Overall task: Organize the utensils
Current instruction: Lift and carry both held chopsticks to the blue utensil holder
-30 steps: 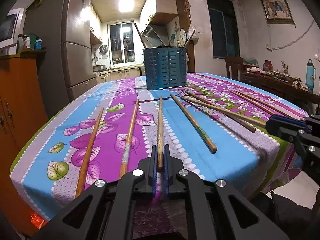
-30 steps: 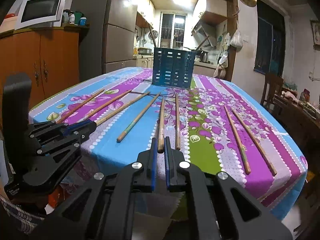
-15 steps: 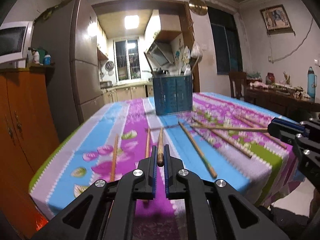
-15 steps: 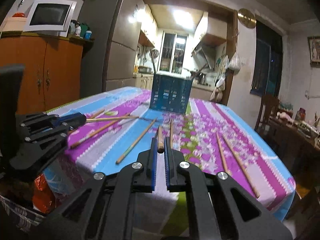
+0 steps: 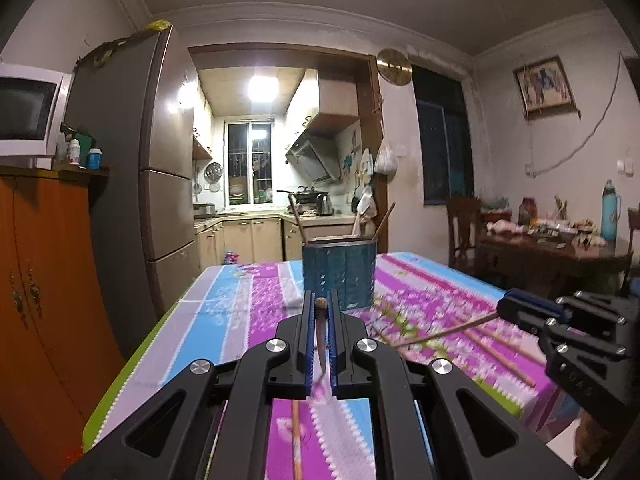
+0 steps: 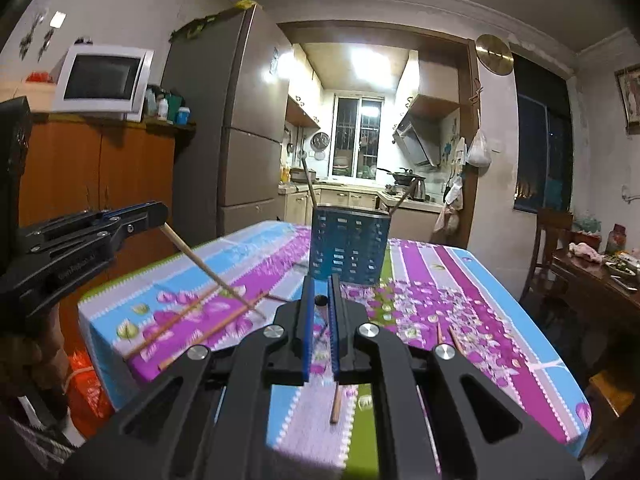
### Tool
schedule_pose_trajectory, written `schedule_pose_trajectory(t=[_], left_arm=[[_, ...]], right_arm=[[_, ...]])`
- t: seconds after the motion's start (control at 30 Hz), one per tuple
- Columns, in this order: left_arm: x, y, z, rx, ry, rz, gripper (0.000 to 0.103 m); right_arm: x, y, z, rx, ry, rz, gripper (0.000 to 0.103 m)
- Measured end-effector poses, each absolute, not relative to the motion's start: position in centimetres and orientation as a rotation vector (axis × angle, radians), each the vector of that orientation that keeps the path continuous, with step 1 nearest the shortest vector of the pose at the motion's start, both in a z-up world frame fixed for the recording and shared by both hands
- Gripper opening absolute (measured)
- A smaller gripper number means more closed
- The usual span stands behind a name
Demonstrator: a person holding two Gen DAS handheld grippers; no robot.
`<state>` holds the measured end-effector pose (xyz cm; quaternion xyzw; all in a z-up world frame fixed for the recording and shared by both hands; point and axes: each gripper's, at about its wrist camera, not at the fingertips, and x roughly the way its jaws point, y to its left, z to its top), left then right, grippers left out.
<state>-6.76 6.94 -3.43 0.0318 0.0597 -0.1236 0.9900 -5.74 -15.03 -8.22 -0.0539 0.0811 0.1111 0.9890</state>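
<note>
Carrying one chopstick (image 5: 320, 322) in the left claw (image 5: 320, 312) and another chopstick (image 6: 320, 301) in the right claw (image 6: 319, 300), both clamped tight. Lay dead ahead beyond both tips, across the floral table (image 6: 424, 280): the blue holder (image 6: 349, 246), upright, two sticks already leaning inside. Pointed lengthwise toward the holder, each held stick. Neither claw plainly nearer. Blurred and partly hidden behind the claws, loose chopsticks (image 6: 188, 312) on the cloth.

Home dining room: fridge (image 5: 160, 152), microwave (image 6: 102, 78), kitchen beyond.
</note>
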Motion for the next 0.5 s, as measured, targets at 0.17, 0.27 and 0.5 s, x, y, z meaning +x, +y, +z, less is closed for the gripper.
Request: schedule_pose_trajectory(t=[0.17,0.27,0.5], left_arm=[[-5.9,7.3,-1.1,0.018,0.111,-0.289,0.007],[-5.8,7.2,-0.4,0.031,0.093,-0.287,0.007],[-5.4,6.9,1.0,0.035,0.076,-0.312,0.007]], right_arm=[[-5.5,-15.1,-6.3,-0.111,0.126,0.244,0.005],[-5.1,-15.1,-5.6,-0.113,0.116,0.260,0.005],[-3.9,-15.8,-4.1,-0.067,0.124,0.310,0.005]])
